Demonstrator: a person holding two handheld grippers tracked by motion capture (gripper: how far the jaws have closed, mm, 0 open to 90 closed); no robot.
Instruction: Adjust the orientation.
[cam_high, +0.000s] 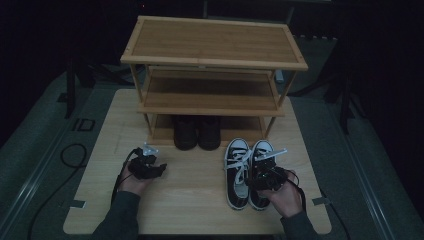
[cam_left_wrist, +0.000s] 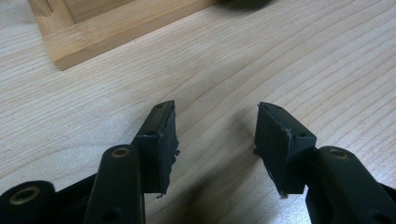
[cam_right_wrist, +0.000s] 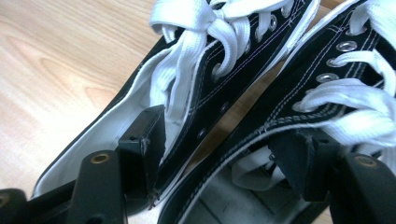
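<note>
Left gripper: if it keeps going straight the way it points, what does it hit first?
Probably the bamboo shoe rack's bottom frame. The left gripper is open and empty, over bare table, aimed toward that frame. A dark shoe sits just right of that line; depth is hard to judge.

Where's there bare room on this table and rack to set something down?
Free: the rack's top and middle shelves, and the tabletop between the left claw and the sneakers. Crowded: the bottom shelf's middle, holding dark boots, and the right front, where the right claw straddles the sneakers' collars.
</note>
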